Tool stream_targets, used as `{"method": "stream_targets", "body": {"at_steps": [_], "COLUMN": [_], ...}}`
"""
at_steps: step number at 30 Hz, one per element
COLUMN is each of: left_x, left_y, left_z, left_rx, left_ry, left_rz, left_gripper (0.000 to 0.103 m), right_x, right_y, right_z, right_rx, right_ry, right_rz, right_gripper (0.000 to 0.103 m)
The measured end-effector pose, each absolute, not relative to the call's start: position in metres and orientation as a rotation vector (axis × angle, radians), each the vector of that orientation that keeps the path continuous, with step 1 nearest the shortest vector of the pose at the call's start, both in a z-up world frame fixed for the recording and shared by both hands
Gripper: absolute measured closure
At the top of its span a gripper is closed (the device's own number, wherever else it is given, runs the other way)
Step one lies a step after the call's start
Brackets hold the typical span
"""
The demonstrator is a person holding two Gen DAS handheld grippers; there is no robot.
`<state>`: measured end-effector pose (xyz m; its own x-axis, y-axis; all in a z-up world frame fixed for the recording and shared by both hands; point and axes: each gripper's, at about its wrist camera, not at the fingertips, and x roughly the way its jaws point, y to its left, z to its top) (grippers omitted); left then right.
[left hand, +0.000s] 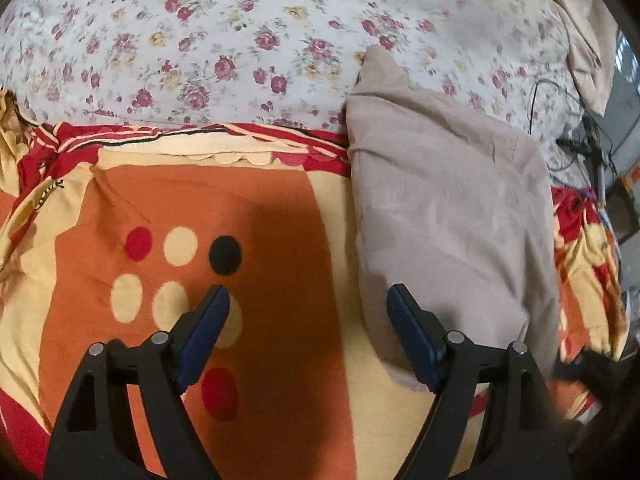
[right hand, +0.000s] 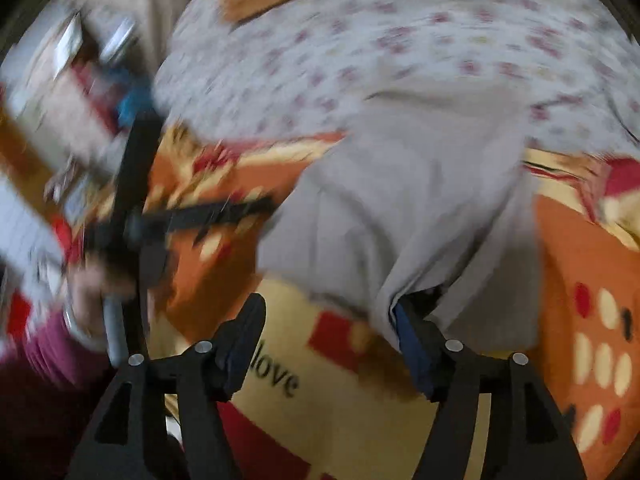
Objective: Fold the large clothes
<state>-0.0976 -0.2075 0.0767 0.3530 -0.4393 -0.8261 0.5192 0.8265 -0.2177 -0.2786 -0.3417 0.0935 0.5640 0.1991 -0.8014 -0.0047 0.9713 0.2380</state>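
Note:
A beige garment (left hand: 448, 208) lies folded into a long pad on an orange, yellow and red patterned bedcover (left hand: 260, 220). My left gripper (left hand: 306, 290) hangs open over the bedcover, its right finger just at the garment's near left edge, with nothing between the pads. The right wrist view is blurred. There the same garment (right hand: 400, 200) spreads ahead, and my right gripper (right hand: 328, 302) stands open. Its right fingertip is tucked under the garment's near hem, which drapes over it, and its left finger is over bare bedcover (right hand: 320, 400).
A white floral sheet (left hand: 240, 40) covers the bed beyond the bedcover. A second beige cloth (left hand: 580, 32) and black cables (left hand: 576, 140) lie at the far right edge. A hand (right hand: 92, 292) in a magenta sleeve holds a black tool at the left, beside blurred clutter.

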Motion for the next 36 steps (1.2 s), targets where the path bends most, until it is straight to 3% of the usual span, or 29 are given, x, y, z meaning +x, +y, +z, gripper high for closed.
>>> {"method": "stream_targets", "body": {"at_steps": [10,19,28,29,30,31,36], "left_x": [-0.092,-0.078,-0.066,-0.065,-0.063,-0.062,-0.065], "left_y": [-0.247,-0.286,-0.292,-0.29,-0.288,-0.286,-0.272], "left_z": [0.064,0.082,0.07,0.07,0.069,0.069,0.075], "left_rx": [0.211,0.382,0.383,0.368,0.349,0.328,0.304], "left_ry": [1.052,1.034,1.096,1.109,1.124,1.138,1.12], "left_rz": [-0.667,-0.741,-0.84,-0.845,-0.85,-0.852,-0.837], "left_gripper": [0.022,0.022,0.022,0.022,0.022,0.022,0.022], "right_x": [-0.306,-0.235,-0.224,-0.229,-0.232,-0.236,-0.266], "right_y": [-0.325,-0.31,-0.283,-0.278,-0.274,-0.27,-0.29], "right_z": [0.137,0.06,0.051,0.053,0.053,0.055,0.108], "right_rx": [0.17,0.145,0.235,0.238,0.267,0.285,0.214], "right_ry": [0.858,0.929,0.829,0.836,0.87,0.904,0.767], "right_rz": [0.126,0.082,0.278,0.333,0.404,0.449,0.314], "right_gripper": [0.035,0.037,0.032,0.035,0.047,0.05,0.047]}}
